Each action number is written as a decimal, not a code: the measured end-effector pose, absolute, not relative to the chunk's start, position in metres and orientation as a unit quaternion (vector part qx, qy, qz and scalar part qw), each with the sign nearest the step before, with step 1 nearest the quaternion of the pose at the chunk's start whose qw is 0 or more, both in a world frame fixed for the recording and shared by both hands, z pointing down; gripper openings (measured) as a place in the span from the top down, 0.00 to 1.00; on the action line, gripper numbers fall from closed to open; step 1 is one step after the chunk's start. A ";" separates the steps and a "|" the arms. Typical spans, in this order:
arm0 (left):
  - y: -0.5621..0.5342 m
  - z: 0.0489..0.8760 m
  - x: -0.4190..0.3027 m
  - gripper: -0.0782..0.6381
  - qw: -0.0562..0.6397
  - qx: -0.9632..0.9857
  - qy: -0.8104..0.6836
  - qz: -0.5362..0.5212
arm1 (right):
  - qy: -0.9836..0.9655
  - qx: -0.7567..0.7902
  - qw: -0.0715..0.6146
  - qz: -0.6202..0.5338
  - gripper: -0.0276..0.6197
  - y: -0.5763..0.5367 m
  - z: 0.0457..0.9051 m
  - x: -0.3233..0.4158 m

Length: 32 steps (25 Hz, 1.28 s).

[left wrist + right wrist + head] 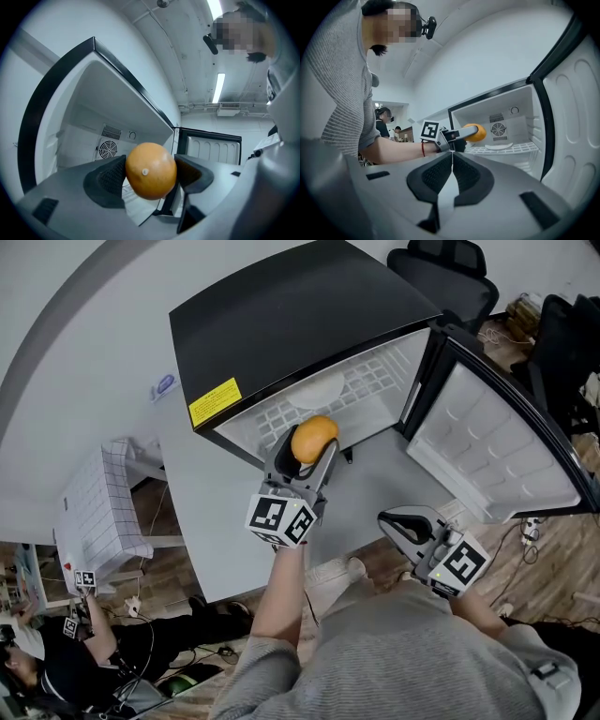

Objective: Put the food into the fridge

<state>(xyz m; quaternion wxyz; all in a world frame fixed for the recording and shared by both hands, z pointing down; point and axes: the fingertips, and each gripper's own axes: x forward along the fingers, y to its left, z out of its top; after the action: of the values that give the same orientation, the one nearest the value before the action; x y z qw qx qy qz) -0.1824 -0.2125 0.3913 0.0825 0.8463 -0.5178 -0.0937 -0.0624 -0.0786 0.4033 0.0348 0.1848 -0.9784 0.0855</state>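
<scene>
- Fridge first: the small black fridge with a white inside (281, 334) stands open in front of the person, so the way in is clear and that part of the job looks done.
- Its black-framed door with moulded white lining (487, 442) is swung wide to the person's right, well out of the path.
- Inside, the white wire shelf (527, 146) runs across the cavity and carries one flat pale thing (499, 146), perhaps a plate, though it shows too small to be sure. I see no other food in there.
- The left gripper (311, 448) is stretched forward at the fridge's mouth with its jaws clamped on the fruit from both sides. From the right gripper view it hangs just above and in front of the wire shelf.
- The right gripper (452, 171) is held back near the person's body, its jaws pressed together with nothing between them. It takes no part in the carrying.
- The round orange fruit (151, 170) is the food in question. It sits squarely between the left jaws at the threshold and is not yet on the shelf.
- By my reckoning the task is well past halfway. What is left is to reach a little further in, set the fruit down on the shelf, let go, and probably shut the door.
</scene>
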 end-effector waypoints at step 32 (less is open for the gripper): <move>-0.324 0.422 -0.192 0.45 0.041 0.832 -0.539 0.125 | -0.971 0.211 0.037 0.102 0.94 -0.096 0.414 -0.056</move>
<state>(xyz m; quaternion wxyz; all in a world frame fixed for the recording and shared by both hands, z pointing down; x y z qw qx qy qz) -0.1922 -0.3240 0.4223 0.0414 0.8322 -0.5386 0.1251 -0.0559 -0.0961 0.4143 0.0370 0.2111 -0.9714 0.1021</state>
